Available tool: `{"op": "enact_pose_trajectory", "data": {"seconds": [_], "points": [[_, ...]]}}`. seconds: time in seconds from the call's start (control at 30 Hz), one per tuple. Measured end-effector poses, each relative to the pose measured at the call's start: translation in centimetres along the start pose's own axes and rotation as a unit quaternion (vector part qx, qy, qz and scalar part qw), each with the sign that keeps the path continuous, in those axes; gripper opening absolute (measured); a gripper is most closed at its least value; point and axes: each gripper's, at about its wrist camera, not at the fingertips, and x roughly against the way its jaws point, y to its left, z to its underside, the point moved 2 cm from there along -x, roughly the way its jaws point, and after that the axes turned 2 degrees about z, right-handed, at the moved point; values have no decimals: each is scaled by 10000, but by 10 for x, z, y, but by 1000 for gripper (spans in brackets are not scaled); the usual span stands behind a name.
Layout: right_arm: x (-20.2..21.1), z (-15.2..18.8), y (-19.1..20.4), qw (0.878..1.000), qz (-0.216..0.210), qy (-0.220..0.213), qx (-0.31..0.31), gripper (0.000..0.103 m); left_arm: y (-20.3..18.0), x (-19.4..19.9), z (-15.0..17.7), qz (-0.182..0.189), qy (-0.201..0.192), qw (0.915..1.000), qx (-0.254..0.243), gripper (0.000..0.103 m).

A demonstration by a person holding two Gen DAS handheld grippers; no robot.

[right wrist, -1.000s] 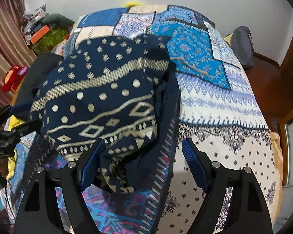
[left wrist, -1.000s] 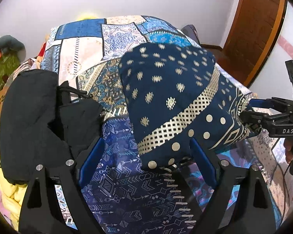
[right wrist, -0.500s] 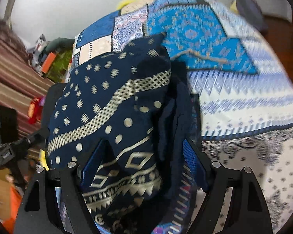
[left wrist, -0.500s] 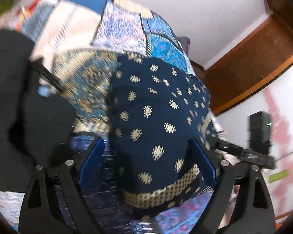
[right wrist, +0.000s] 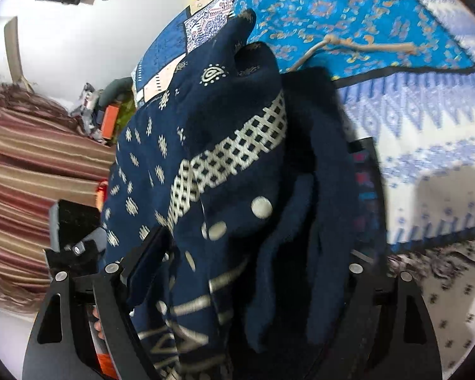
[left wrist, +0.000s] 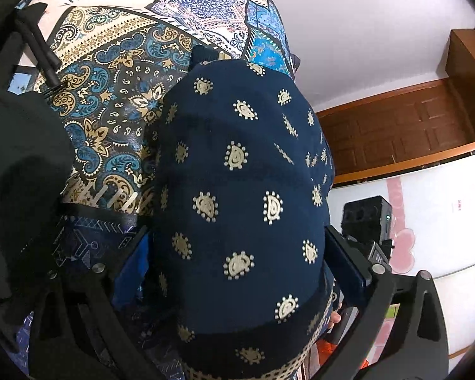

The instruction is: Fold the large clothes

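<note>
Here, in the left wrist view, a black garment [left wrist: 19,171] fills the far left edge, lying on the bedspread [left wrist: 110,72], whose paisley and patchwork panels run up toward the white wall. Just right of it the navy cloth [left wrist: 237,196], printed with cream motifs, bulges up on the bedspread and fills the middle of the picture. The left gripper [left wrist: 237,259] has its 2 jaws spread wide, one on each side of the bundle; they have just been opening further, and the cloth sits between them, with the blue left pad [left wrist: 133,269] at its edge. Whether the pads press on the fabric cannot be told. Further right, past the right jaw, the right gripper [left wrist: 369,237] shows as a black block against the pale wall, with a brown wooden door [left wrist: 395,133] above it.

In the right wrist view, striped curtains [right wrist: 31,174] hang at the far left, and the left gripper [right wrist: 76,237] shows dark in front of them, fingertips [right wrist: 96,319] of a hand just visible below it. The navy cloth [right wrist: 224,164] takes the centre, a cream checked band crossing it and a dark plain fold hanging to its right. The right gripper [right wrist: 253,253] also stands spread, its jaws having just opened further, with the bundle between them; the picture is blurred here and contact cannot be judged. To the right the bedspread [right wrist: 411,101] shows bright blue and white panels, a beige cord [right wrist: 357,46] lying across the blue one.
</note>
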Motion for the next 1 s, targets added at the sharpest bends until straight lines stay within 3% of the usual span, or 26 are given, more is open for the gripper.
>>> {"op": "enact_pose_trajectory", "data": {"seconds": [0.1,0.2,0.27,0.33,0.5,0.73,0.8,1.0], "points": [[1,2,4,9999,-137,34,-60,75,-4,3,-1,-73,-83,9999,-56,97],[8,5,16,9999,-97,-17,53,59,-12,6,-2,-182,-162,9996,-131,88],[13,6,26,9998,-155,-40,75,43,-19,11,-4,-249,-257,9991,-206,80],[19,9,41,9997,-182,-44,159,38,-27,18,-5,-286,-339,9987,-269,77],[31,14,98,9967,82,-224,777,35,-55,56,-9,-258,-565,9967,-529,74],[35,19,201,9834,49,-471,1752,35,-80,149,-14,-160,-1185,9885,-923,74],[23,22,230,9795,46,-468,1960,35,-79,178,-14,-190,-1366,9853,-1012,73],[-30,30,267,9719,-27,-312,2332,35,-52,250,-21,-466,-1857,9750,-1127,72]]}}
